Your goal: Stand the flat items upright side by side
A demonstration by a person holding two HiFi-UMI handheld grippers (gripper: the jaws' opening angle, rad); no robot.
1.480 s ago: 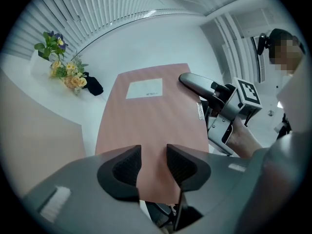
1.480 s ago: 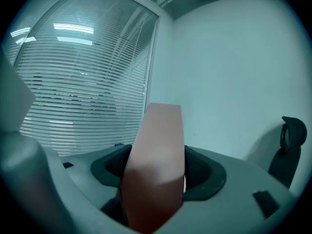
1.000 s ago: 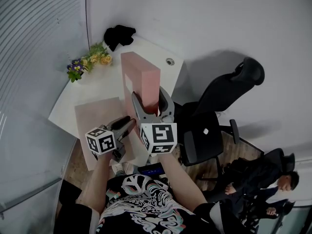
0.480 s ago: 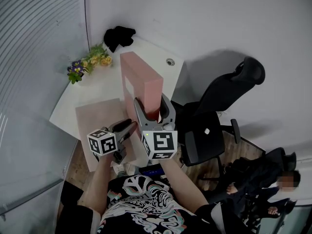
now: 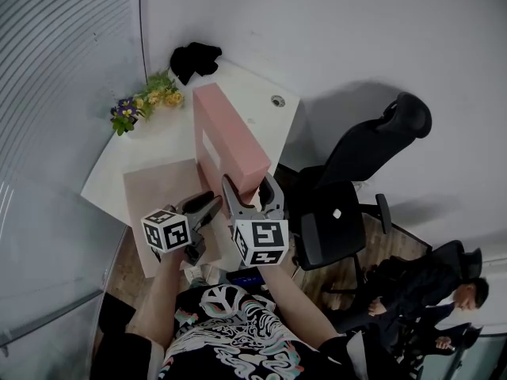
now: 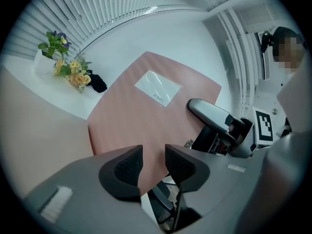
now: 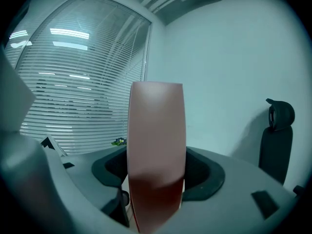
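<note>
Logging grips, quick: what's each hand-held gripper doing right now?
Left hand-held gripper: open, empty.
Right hand-held gripper: closed on the pink box.

The upright pink box (image 5: 230, 137) has a smooth, matt, card-like skin; a glossy clear plastic pocket (image 6: 157, 87) shines on its broad face. The flat pink box (image 5: 162, 188) looks equally matt. The white table (image 5: 158, 133) is smooth with a faint sheen. The left gripper (image 6: 153, 155) is matt grey plastic, its 2 pads (image 6: 127, 165) black and finely dimpled like rubber. The office chair (image 5: 348, 165) looks black fabric and plastic
</note>
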